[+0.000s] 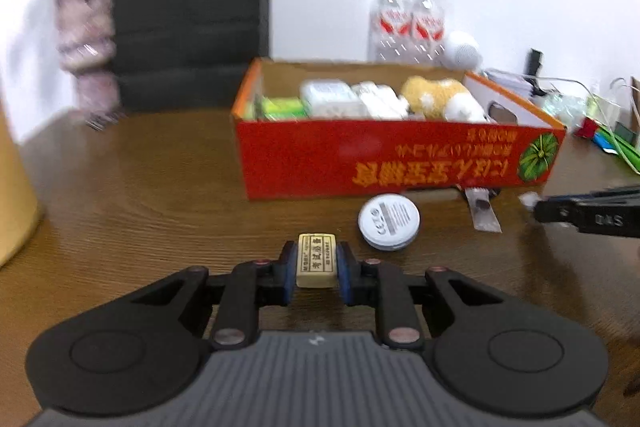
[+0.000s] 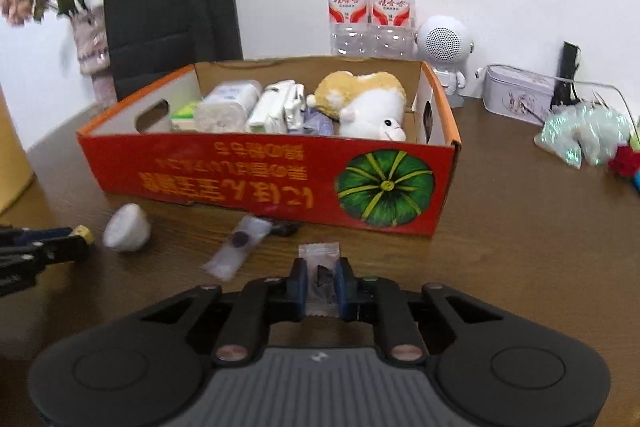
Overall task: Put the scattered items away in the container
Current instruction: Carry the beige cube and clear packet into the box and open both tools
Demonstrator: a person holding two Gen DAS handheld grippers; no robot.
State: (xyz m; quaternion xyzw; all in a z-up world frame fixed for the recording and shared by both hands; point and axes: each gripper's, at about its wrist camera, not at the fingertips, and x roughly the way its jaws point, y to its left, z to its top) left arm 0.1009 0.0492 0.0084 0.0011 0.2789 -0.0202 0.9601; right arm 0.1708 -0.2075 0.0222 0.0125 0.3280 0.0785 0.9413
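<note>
Your left gripper [image 1: 317, 267] clamps the eraser [image 1: 316, 259], your right gripper [image 2: 321, 281] pinches a candy wrapper [image 2: 320, 277], both before the red box [image 2: 256, 171].

"D&S" upside down on right gripper [image 1: 532, 205]

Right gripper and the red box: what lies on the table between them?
In the right wrist view, only bare wooden table lies between the right gripper, shut on a candy wrapper, and the red box.
</note>
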